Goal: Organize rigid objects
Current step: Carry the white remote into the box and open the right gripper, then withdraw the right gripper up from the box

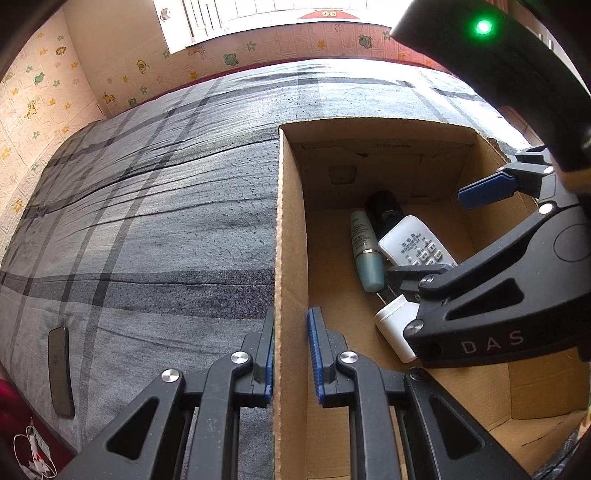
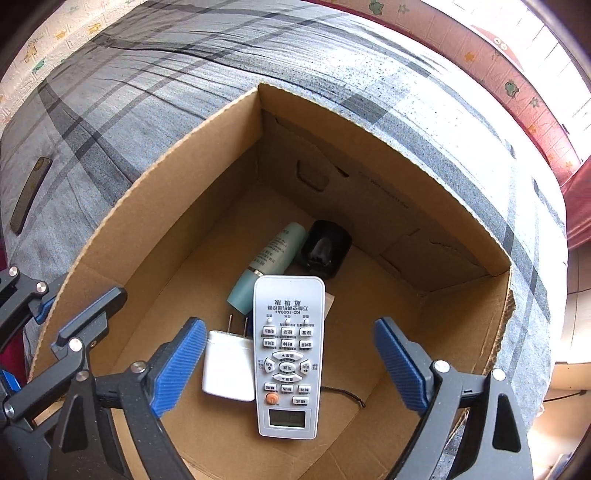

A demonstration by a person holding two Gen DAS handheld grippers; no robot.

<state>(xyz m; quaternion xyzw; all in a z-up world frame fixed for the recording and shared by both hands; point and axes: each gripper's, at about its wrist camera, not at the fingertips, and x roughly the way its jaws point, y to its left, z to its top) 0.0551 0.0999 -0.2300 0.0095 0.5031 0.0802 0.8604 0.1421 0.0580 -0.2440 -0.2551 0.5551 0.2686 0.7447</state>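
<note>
Both of my claws are at the cardboard box (image 2: 461, 295). My right gripper (image 2: 291, 365) hangs over the box interior with its jaws spread wide and nothing between the blue pads (image 2: 177, 369); neither pad touches anything. Directly below that gap lies the white remote control (image 2: 288, 354), flat on the box floor, buttons up, its small display toward me. Touching its left edge is a white plug adapter (image 2: 227, 369), prongs pointing toward the far wall. Beyond the remote's far end a teal and white tube (image 2: 267, 264) lies at a slant, its lower end tucked under the remote, and just beside the tube's top sits a black rounded object (image 2: 325, 247). A thin dark cord (image 2: 345, 393) curls on the floor on the right of the remote.

My left gripper (image 1: 291, 354) is clamped tight on the box's near side wall (image 1: 290, 258), one pad (image 1: 316, 354) inside and the other outside the cardboard. From that camera I see the right gripper reaching down into the box from the right.

Outward, the box rests on a grey plaid bedspread (image 1: 147, 221). A dark phone (image 1: 61, 369) lies on the bedspread, well apart from the box, near the bed's edge. Cartoon-patterned wall panels (image 1: 44, 96) and a bright window (image 1: 258, 18) stand behind the bed.
</note>
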